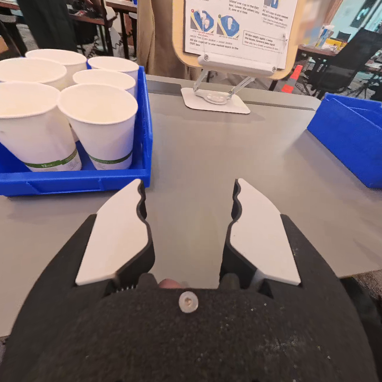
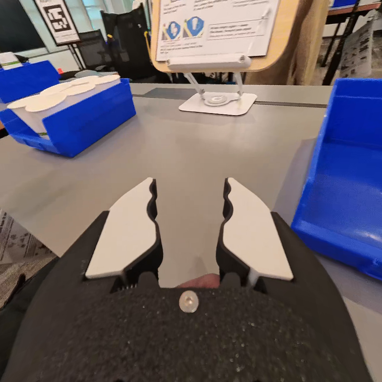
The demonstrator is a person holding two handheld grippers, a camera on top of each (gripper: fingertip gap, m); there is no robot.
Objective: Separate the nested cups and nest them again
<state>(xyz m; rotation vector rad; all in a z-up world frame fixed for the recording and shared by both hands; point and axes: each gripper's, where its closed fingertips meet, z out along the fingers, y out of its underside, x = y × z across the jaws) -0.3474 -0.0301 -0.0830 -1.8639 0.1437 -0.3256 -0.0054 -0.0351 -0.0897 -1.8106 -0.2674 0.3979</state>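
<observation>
Hovering over the grey table [image 1: 186, 144], left gripper [image 1: 189, 184] gaping wide, gripping nothing. Right gripper [image 2: 190, 182] likewise gaping, empty, above bare table. Six white cups [image 1: 99, 115] standing apart, un-nested, inside the blue bin [image 1: 144, 124] at upper left. Second blue bin [image 2: 341, 186] sitting empty at right. Instruction stand [image 1: 215, 101] standing upper centre.

The left gripper [image 1: 189, 182] and right gripper [image 2: 190, 180] look alike. Each has a rough, speckled black body that widens toward 6 o'clock, with a round silver screw [image 1: 188, 302] at its centre. Two fingers [image 1: 117, 231] rise toward 12 o'clock, faced with flat white plates and edged inside by wavy black pads [image 2: 152, 204].
</observation>
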